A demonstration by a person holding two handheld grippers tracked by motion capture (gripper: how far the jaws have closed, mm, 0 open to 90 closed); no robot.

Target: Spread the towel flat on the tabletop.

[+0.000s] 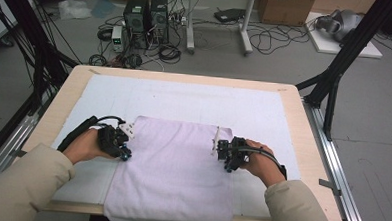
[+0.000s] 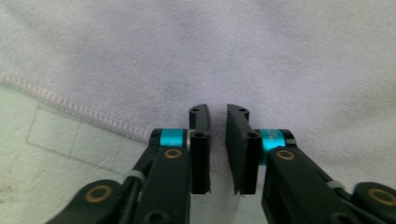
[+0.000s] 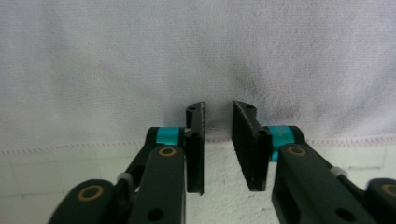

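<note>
A pale lilac towel [image 1: 174,164] lies flat on a white mat [image 1: 184,97], its near end hanging over the table's front edge. My left gripper [image 1: 127,150] sits at the towel's left edge and my right gripper [image 1: 221,154] at its right edge, each held by a hand in a beige sleeve. In the left gripper view the jaws [image 2: 218,111] stand a narrow gap apart, tips over the towel [image 2: 233,56] just past its stitched hem. The right gripper [image 3: 218,106] shows a slightly wider gap, and the towel [image 3: 187,56] puckers at its tips. No cloth is visibly clamped between either pair of pads.
The wooden table [image 1: 293,125] has bare margins around the mat. Black frame posts stand at both sides. Beyond the table, the floor holds computer towers [image 1: 145,15], tangled cables and cardboard boxes.
</note>
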